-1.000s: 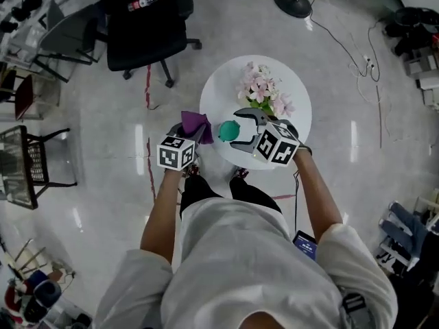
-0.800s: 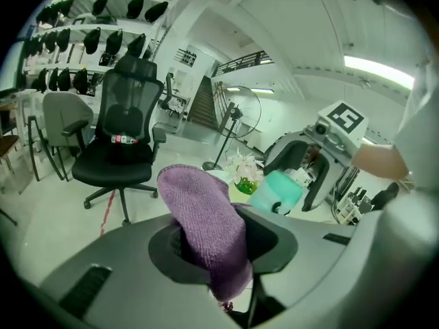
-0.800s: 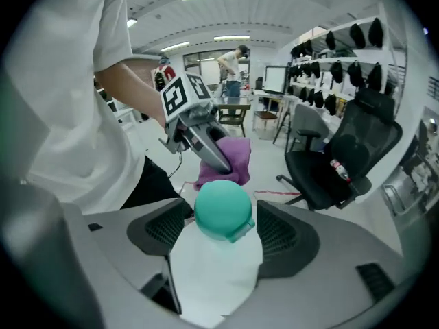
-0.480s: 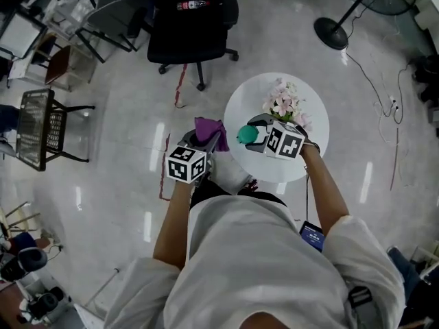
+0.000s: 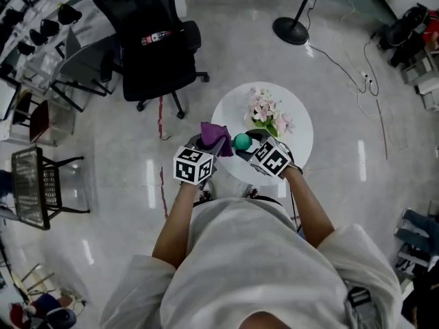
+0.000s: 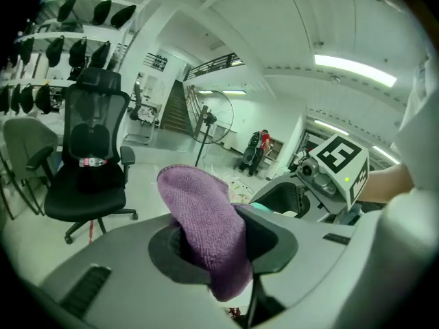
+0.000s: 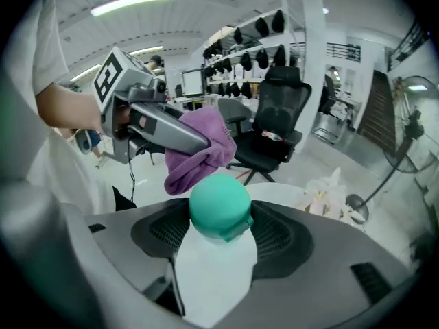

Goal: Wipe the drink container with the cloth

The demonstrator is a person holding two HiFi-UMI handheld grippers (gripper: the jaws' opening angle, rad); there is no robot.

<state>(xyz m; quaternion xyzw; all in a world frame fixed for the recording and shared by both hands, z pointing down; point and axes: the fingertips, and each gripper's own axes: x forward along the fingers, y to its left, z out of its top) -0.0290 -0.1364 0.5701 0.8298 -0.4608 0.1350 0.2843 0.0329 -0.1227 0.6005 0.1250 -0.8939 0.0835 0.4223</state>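
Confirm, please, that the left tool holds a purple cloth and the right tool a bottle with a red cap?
Not quite: the cap is teal, not red, as the right gripper view shows. The left tool holds the purple cloth; the right tool, jaws just closed further, holds the bottle.

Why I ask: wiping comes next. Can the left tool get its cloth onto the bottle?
Probably yes: the left tool grips the purple cloth beside the green-capped bottle, which the right tool has just been closing on; nothing stands between.
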